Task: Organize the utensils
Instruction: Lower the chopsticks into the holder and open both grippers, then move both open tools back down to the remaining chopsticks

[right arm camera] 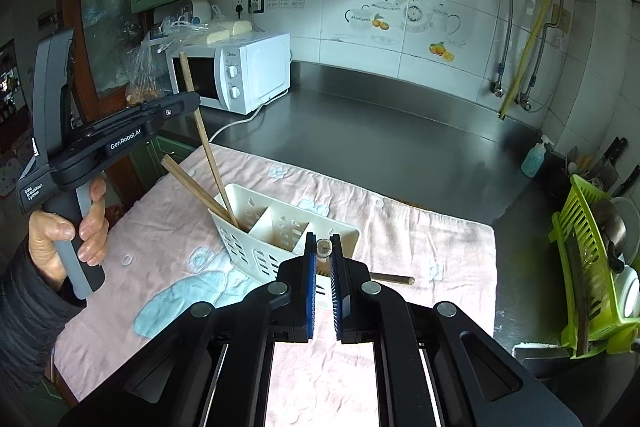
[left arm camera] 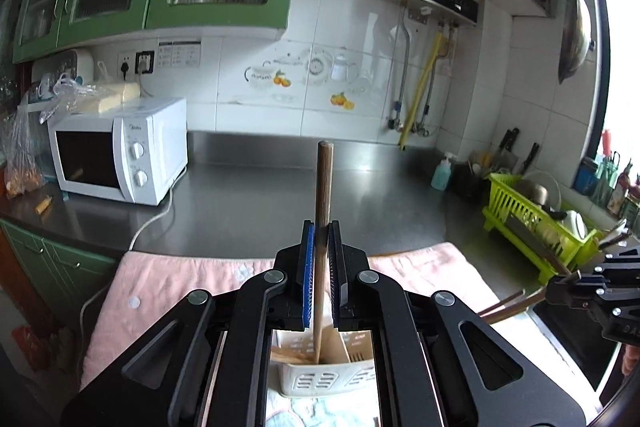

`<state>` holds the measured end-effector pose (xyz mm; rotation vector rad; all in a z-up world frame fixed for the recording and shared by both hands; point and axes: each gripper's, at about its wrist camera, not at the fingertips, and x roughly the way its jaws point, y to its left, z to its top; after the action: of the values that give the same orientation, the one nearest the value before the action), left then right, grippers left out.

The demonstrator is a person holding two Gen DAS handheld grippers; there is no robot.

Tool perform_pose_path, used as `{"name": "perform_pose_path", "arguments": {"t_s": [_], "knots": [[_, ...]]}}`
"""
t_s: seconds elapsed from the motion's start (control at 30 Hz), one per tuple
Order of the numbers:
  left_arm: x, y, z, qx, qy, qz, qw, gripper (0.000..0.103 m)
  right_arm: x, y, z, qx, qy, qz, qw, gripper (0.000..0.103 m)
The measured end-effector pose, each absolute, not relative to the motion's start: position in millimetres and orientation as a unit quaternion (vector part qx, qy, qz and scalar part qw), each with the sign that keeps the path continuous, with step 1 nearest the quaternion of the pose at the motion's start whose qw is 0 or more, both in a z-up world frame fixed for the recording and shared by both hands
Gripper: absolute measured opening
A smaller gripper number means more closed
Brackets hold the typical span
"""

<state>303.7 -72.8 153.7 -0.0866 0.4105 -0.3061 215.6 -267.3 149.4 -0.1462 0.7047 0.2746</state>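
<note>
left gripper [left arm camera: 321, 227] is clamped on a wooden chopstick [left arm camera: 323, 183] – its lower end sits in the end compartment of the white utensil caddy [right arm camera: 256, 247], beside a second chopstick [right arm camera: 188, 179]. right gripper [right arm camera: 323, 241] is clamped on another chopstick end [right arm camera: 324, 247], above the caddy on the pink towel [right arm camera: 420, 227].

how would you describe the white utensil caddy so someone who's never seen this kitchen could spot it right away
Find the steel counter below the green cabinets, then the pink towel spread at its near edge. On that towel stands the white utensil caddy, a slotted plastic box split into compartments. Unlike the lime-green dish rack by the sink, it is white and has wooden chopsticks leaning out of its left compartment.
</note>
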Motion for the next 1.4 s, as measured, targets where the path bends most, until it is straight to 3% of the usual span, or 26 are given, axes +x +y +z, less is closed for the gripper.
{"name": "perform_pose_path", "arguments": {"t_s": [0.23,0.33,0.73,1.03,1.4], "knots": [[293.1,-74.1,148.2,-0.040,0.214,-0.161,0.963,0.008,210.5,-269.0,147.6,-0.061,0.338,0.135,0.930,0.008],[279.5,-73.0,152.0,-0.036,0.210,-0.165,0.963,0.009,199.4,-269.9,150.2,-0.057,0.326,0.132,0.934,0.016],[185.4,-50.1,149.0,-0.019,0.215,-0.162,0.963,0.010,111.8,-260.5,121.1,-0.044,0.296,0.128,0.946,0.021],[113.6,-33.6,92.1,0.007,0.257,-0.151,0.955,0.010,53.9,-238.2,52.7,-0.021,0.322,0.137,0.937,0.023],[66.3,-27.2,-18.9,-0.014,0.369,-0.166,0.914,0.010,16.6,-218.0,-27.5,-0.008,0.365,0.118,0.923,0.025]]}}
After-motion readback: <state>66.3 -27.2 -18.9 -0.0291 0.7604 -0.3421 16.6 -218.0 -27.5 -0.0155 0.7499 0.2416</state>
